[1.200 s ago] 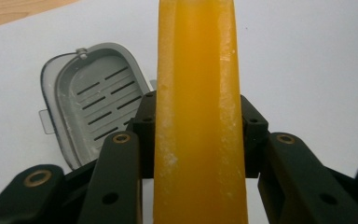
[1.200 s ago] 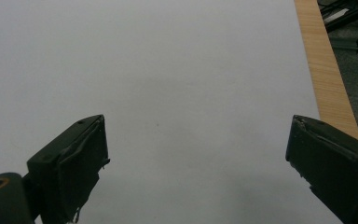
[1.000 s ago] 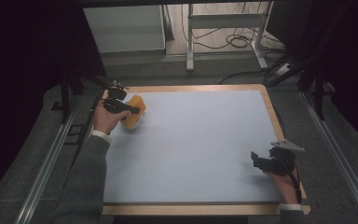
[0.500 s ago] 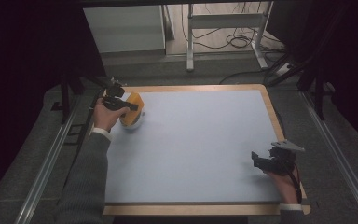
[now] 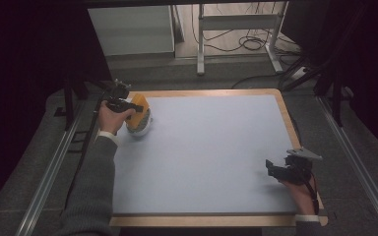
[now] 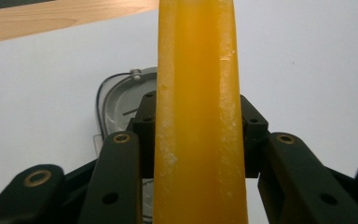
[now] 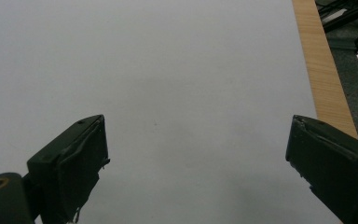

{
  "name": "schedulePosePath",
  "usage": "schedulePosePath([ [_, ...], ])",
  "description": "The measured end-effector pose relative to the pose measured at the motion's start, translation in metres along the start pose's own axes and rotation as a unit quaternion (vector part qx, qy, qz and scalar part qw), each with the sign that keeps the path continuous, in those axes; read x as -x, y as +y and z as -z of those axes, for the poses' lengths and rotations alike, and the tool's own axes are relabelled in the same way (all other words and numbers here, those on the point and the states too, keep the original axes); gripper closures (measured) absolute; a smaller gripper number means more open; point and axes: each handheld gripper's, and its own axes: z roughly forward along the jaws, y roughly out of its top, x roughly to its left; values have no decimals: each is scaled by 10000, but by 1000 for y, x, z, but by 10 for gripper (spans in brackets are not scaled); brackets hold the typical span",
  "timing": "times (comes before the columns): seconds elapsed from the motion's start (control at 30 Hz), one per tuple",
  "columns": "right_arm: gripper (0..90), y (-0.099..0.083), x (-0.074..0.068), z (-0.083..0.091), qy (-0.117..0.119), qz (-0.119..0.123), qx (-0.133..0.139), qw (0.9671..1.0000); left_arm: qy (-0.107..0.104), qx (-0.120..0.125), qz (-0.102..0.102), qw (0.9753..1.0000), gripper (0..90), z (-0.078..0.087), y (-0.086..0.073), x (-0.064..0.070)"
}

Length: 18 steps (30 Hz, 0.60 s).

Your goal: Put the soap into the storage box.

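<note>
- Pale blue-grey matting covers the table [image 5: 211, 162], framed by a wooden border, with dark floor and cables beyond its far edge.
- At the table's far left corner an orange slab [image 6: 198, 116] — flat, waxy-looking, seen edge-on in the left gripper view — stands upright between the jaws of the left gripper [image 6: 198, 128].
- Both black jaws press against the slab's two broad faces, so the left gripper is clamped on it; the slab runs up past the top of that view.
- From the high view the orange slab [image 5: 138, 109] sits just above a round grey-and-white dish [image 5: 140, 126], which lies on the mat right beside the wooden border.
- In the left gripper view the same dish [image 6: 121, 100] shows behind and below the slab, its grey inside and a thin dark wire loop at its rim; whether slab and dish touch I cannot tell.
- The left hand [image 5: 112, 118], in a grey sleeve, reaches to that corner.
- Well apart, near the table's near right corner, the right gripper [image 5: 275, 169] rests low over the mat — its jaws are spread wide with nothing between them, bare matting showing in the gap in the right gripper view [image 7: 196, 154].
</note>
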Motion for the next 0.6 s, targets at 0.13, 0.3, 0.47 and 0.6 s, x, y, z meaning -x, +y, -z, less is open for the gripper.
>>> schedulePosePath([
  [0.13, 56, 0, 0, 0, 1, 0, -1, 10000, 38, 8, 120, 9999, 613, -6, 0, -4],
  [0.3, 56, 0, 0, -1, 1, -3, -6, 10000, 56, -68, 248, 9997, 612, -13, 0, -6],
  [0.47, 56, -1, 1, -1, 1, -8, -12, 10000, 114, -29, 383, 9992, 613, -20, -2, -8],
  [0.6, 56, -1, 1, -1, 5, -15, -33, 10000, 155, -25, 472, 9988, 612, -22, -2, -11],
])
